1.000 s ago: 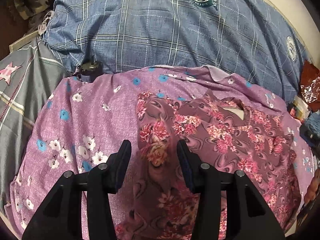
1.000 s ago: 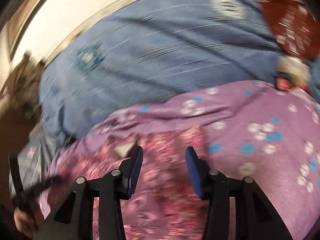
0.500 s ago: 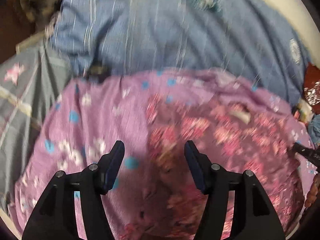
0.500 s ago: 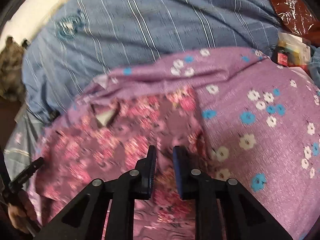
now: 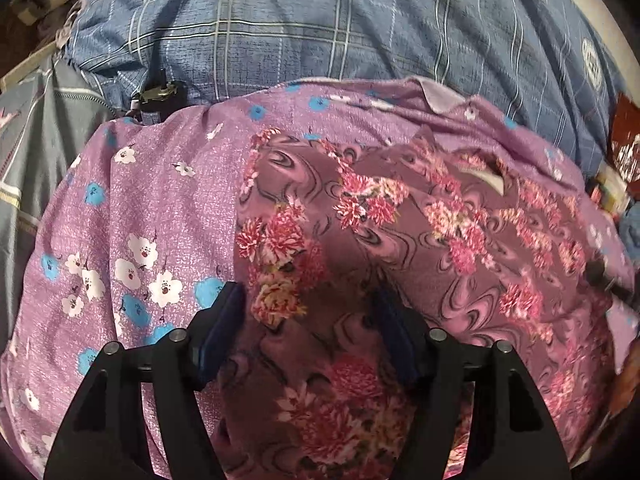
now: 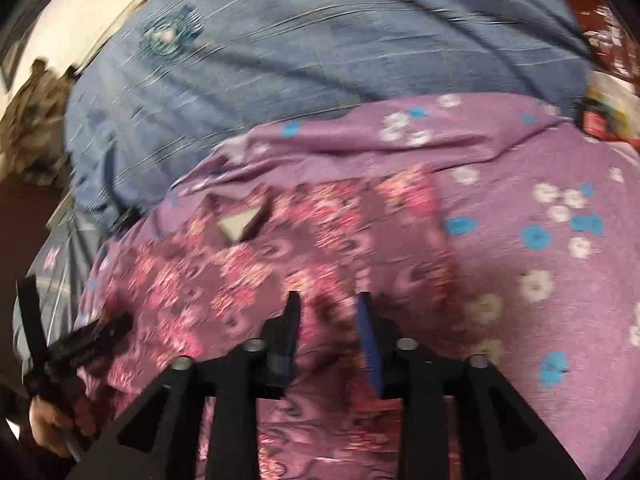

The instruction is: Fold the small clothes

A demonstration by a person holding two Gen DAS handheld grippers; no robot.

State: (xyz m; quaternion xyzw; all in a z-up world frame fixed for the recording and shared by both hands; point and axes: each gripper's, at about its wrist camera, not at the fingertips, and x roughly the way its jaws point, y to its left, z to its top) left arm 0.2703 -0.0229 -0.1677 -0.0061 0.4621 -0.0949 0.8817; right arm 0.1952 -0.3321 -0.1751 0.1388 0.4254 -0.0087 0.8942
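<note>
Right claw: black frame, blue-padded fingers set apart with a gap between them, nothing held, tips over the garment's right half.

Floral garment: mauve with pink flowers, spread flat on the purple sheet; a pale triangular neck opening shows near its far edge. View is motion-blurred.

Purple sheet: white and blue blossoms, covers the near part of the bed.

Blue checked bedding: lies beyond the sheet's far edge, round emblem at left.

Left claw: black, at the garment's left edge, hand gripping its handle; whether its fingers are parted cannot be told.

Red-printed packet: far right corner.
</note>
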